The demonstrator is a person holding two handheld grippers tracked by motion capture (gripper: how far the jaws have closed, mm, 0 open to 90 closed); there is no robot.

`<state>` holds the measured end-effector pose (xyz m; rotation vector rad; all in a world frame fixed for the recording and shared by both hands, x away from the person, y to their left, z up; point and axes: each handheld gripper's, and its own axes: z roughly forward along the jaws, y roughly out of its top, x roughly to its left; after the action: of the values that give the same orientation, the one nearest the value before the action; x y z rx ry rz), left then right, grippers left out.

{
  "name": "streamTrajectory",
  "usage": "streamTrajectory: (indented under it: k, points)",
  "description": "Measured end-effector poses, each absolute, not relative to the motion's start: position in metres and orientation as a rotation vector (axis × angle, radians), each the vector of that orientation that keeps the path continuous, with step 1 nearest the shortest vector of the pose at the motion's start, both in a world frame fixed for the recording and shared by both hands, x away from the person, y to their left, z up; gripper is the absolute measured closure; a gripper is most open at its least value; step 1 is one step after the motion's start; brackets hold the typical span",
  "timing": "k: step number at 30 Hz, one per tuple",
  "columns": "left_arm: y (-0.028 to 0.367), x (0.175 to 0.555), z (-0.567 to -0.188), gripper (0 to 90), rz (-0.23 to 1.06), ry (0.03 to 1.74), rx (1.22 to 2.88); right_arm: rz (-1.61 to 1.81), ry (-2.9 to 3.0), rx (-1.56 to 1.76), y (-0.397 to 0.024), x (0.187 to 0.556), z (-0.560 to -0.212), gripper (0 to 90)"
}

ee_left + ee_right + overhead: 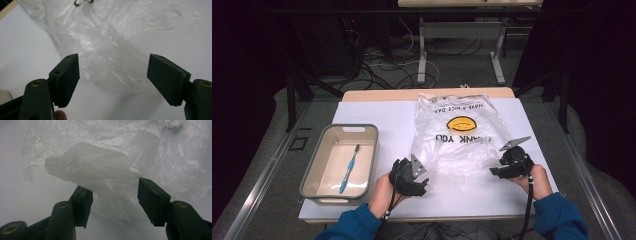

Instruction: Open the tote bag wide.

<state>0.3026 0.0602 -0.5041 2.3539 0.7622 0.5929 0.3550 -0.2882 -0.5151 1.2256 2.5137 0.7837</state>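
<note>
A clear plastic bag (459, 135) printed with a yellow smiley and "THANK YOU" lies flat on the white sheet (382, 112). My left gripper (423, 184) sits at the bag's near left corner. In the left gripper view the bag (107, 50) has its rounded edge ahead of the left gripper (113, 77), whose jaws stand wide apart and touch nothing. My right gripper (498, 171) is at the bag's near right corner. In the right gripper view the bag (100, 170) has a raised crumpled fold between the jaws of the right gripper (113, 200), which are open and do not pinch it.
A grey tray (314, 165) stands at the left of the sheet with a blue toothbrush (349, 167) lying in it. The table's near edge runs just below both hands. Cables and table legs lie on the floor beyond the far edge.
</note>
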Motion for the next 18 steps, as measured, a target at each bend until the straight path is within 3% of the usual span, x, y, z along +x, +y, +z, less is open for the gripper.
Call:
streamTrajectory:
  k: [7, 9, 12, 14, 15, 16, 18]
  points:
    - [0.044, 0.291, -0.518, 23.1, 0.517, 0.711, 2.414, 0.745, 2.546, 1.214, -0.284, 0.352, -0.517, 38.0]
    - [0.044, 0.301, -0.533, 23.1, 0.511, 0.693, 2.512, 0.725, 2.555, 1.217, -0.281, 0.353, -0.522, 40.0]
    - [0.044, 0.305, -0.540, 23.4, 0.511, 0.713, 2.516, 0.715, 2.574, 1.178, -0.281, 0.355, -0.526, 45.1]
    - [0.045, 0.308, -0.543, 27.2, 0.501, 0.716, 2.521, 0.725, 2.584, 1.200, -0.281, 0.355, -0.527, 52.1]
    - [0.045, 0.308, -0.543, 35.7, 0.495, 0.712, 2.513, 0.710, 2.577, 1.208, -0.280, 0.356, -0.530, 57.9]
    - [0.046, 0.309, -0.542, 35.7, 0.501, 0.704, 2.517, 0.710, 2.577, 1.208, -0.280, 0.356, -0.530, 57.9]
    - [0.047, 0.309, -0.542, 45.7, 0.498, 0.708, 2.517, 0.738, 2.581, 1.197, -0.278, 0.357, -0.535, 63.0]
